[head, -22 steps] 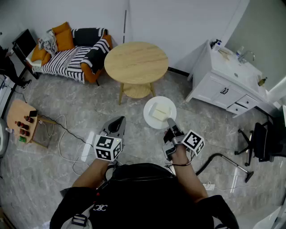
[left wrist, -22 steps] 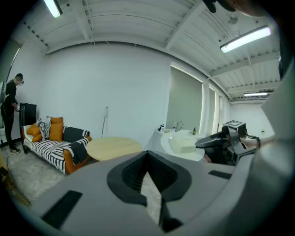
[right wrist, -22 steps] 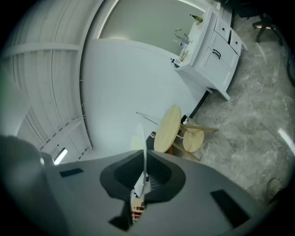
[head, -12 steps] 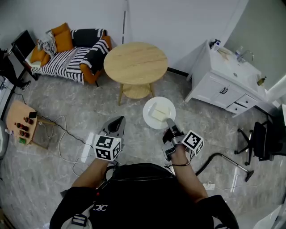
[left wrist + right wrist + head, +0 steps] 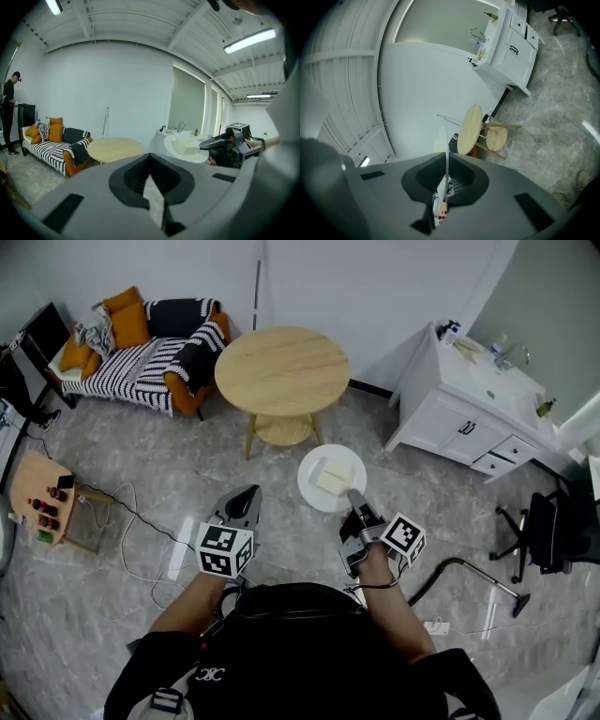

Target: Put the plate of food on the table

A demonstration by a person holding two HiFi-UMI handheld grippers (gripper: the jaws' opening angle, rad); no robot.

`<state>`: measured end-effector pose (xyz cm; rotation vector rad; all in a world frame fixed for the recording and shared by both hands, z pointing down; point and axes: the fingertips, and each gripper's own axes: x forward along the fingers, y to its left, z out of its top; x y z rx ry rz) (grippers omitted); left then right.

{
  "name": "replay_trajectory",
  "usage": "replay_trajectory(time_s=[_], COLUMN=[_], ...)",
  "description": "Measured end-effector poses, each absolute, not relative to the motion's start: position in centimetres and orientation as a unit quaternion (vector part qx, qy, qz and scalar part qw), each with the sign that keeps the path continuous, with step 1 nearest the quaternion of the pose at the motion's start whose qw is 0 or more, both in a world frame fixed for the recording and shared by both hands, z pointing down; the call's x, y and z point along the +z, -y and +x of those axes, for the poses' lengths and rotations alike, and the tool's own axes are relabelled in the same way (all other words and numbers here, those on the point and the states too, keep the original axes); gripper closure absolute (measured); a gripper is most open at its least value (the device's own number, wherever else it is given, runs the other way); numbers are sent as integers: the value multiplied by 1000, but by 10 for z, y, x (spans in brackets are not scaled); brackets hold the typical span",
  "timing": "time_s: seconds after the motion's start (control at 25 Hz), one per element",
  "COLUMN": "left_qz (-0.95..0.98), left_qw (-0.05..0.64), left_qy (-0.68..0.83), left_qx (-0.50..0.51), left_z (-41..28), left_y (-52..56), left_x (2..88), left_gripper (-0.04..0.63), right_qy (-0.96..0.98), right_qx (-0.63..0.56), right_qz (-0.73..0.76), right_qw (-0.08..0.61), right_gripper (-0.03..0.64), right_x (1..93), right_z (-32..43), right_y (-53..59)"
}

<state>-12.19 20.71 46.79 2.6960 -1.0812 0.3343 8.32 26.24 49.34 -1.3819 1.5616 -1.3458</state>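
Head view: the right tool (image 5: 354, 495) is closed on the near rim of the white plate (image 5: 311, 486), which carries a pale block of food (image 5: 336, 477) and hangs in the air above the grey stone floor (image 5: 187, 456), short of the round wooden table (image 5: 281, 369). Against the two preceding frames the plate and the room have shifted only slightly, so the carry is under way but the plate is not yet over the table; the approach and the setting down appear to remain. The left tool (image 5: 246, 501) is held level beside it, jaws drawn together on nothing. The table top is bare. Around it stand a striped sofa (image 5: 159, 348) with orange cushions, a white sink cabinet (image 5: 469, 399), an office chair (image 5: 553, 540) and loose cables (image 5: 131, 512) on the floor. Left gripper view: the jaws meet with only a thin sliver of floor showing between them; beyond, the plate (image 5: 180, 154) sits level in the right tool (image 5: 211, 143), with the table (image 5: 115, 149) further off, and a person (image 5: 8, 112) stands at the far left by the sofa. Right gripper view: the plate's rim (image 5: 446, 154) runs edge-on as a thin line between the two pads, which press on it; the table (image 5: 469, 129) lies ahead, well apart from the plate.
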Motion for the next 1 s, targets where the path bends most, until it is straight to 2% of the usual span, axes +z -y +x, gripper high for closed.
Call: replay_trajectory(time_s=[1.0], left_qz=[925], left_qw=[118], left_qy=[345], left_qx=[106], left_z=[-175], left_y=[-179], left_x=[479], left_gripper=[589], right_qy=[-571], right_qx=[-514], right_qz=[-541], right_qw=[342], right_gripper=[597], right_x=[503], right_z=[34], right_y=[-243])
